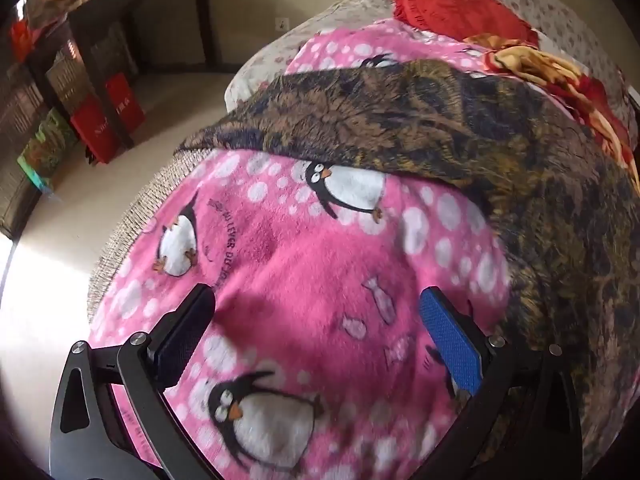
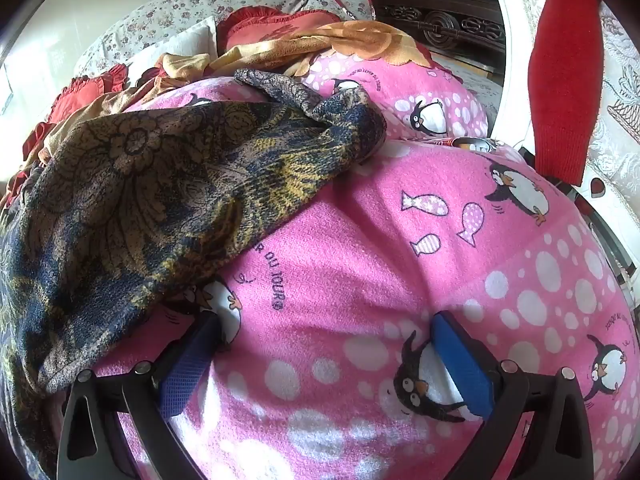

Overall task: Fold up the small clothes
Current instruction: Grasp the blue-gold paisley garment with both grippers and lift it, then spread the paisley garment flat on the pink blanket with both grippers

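Open tools [image 1: 318, 312] [image 2: 326, 334], patterned garment [image 1: 400, 120] [image 2: 140, 184] just beyond

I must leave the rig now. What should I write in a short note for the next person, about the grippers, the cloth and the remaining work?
Left gripper: open, empty, tilted down over the pink penguin blanket.
Right gripper: open, empty, also over the blanket; its left finger sits near the garment's edge; contact is unclear.
Garment: the dark brown and navy floral-patterned cloth lies crumpled on the blanket, unfolded, with one end bunched toward the far side of the bed.
Other: an orange and red floral cloth lies heaped behind it.
Done: no fold is visible.
Left: probably spread the dark cloth flat, then fold it.
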Action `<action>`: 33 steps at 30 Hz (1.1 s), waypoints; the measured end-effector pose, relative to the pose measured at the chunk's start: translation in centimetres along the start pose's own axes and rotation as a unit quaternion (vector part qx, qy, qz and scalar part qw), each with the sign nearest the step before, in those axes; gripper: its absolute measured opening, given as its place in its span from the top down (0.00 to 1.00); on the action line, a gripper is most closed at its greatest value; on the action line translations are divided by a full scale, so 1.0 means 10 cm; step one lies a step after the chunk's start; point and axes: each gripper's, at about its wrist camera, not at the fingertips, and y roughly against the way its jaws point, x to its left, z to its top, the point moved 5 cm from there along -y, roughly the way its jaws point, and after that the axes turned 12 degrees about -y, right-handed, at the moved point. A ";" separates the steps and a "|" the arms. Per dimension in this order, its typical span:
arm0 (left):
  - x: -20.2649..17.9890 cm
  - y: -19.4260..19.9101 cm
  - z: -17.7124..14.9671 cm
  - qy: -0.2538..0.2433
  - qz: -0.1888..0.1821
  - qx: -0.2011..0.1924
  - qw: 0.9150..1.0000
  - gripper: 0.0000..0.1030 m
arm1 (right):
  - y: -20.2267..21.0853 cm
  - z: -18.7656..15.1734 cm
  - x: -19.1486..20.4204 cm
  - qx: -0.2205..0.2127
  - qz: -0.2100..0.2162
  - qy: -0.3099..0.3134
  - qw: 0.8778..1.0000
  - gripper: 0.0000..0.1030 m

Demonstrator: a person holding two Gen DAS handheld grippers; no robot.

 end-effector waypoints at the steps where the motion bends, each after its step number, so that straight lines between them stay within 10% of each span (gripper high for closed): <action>1: -0.02 0.09 -0.01 -0.009 0.000 -0.009 1.000 0.00 | 0.00 0.00 0.00 -0.001 0.000 0.001 1.000 0.00; 12: -0.53 0.95 0.07 -0.080 -0.024 -0.076 0.994 0.00 | 0.19 -0.03 -0.02 0.018 0.000 0.003 1.000 0.00; 23: -1.29 1.31 0.02 -0.121 -0.077 -0.106 0.984 0.00 | 1.86 -0.11 0.01 0.041 0.094 0.031 0.994 0.00; 33: -1.50 1.56 0.00 -0.144 -0.082 -0.133 0.977 0.00 | 2.91 -0.21 0.72 0.037 0.093 0.121 0.988 0.00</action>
